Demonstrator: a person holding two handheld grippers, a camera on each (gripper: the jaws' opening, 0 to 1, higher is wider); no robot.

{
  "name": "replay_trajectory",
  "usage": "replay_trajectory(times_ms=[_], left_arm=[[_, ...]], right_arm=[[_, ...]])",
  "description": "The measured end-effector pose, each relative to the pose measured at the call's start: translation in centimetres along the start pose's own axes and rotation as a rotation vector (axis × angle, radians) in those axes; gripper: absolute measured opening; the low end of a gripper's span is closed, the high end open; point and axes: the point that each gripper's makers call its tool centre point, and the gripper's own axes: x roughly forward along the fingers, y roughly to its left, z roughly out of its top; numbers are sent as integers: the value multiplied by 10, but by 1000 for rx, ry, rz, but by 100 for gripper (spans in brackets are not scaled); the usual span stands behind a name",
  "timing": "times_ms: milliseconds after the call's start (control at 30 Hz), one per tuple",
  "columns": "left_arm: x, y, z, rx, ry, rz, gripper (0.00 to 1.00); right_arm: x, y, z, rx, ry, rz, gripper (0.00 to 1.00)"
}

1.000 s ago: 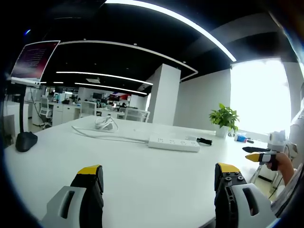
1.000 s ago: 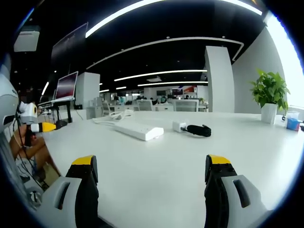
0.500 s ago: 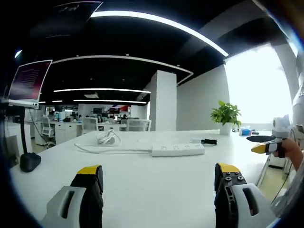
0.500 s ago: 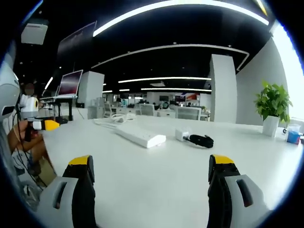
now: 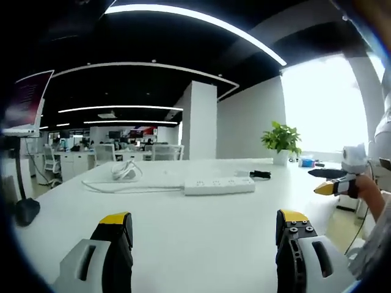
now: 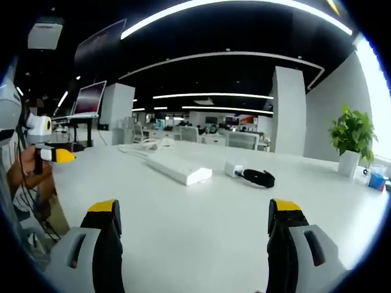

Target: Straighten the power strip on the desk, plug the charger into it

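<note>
Neither part of the task looks begun; this reads as the approach. The power strip (image 5: 219,185) lies out toward the middle of the white table (image 5: 183,244), untouched, with its white cord (image 5: 125,174) trailing off toward the far left edge. In the right gripper view the power strip (image 6: 179,169) sits at a slant to the near edge, which suggests it has yet to be straightened. The charger (image 6: 233,169), a small white block with a black coiled cable (image 6: 259,178), rests just beside the strip's end, apart from it and not plugged in.

The left tool (image 5: 204,229) hangs over the near part of the table with its jaws spread wide, holding nothing and touching nothing. The right tool (image 6: 194,226) is likewise wide apart and empty, well short of both strip and charger.

The next move probably calls for carrying one tool forward to the strip to square it with the table edge, then closing the other on the charger.
</note>
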Motion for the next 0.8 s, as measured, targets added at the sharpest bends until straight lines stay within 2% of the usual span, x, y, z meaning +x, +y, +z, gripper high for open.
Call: replay_trajectory(times_ms=[200,333,533,667,800], left_arm=[[16,1,4,-31,-4,-51,99],[24,1,5,-8,-2,-60,99],[34,6,13,-24,-43,-75,99],[39,1,16,-32,-27,-114,99],[49,0,23,-10,-45,-144,99]], right_arm=[[16,2,10,5,-43,26,97],[27,10,12,-5,-63,58,96],[45,26,3,10,-28,130,96],[51,30,5,27,-14,155,96],[58,29,10,53,-13,176,96]])
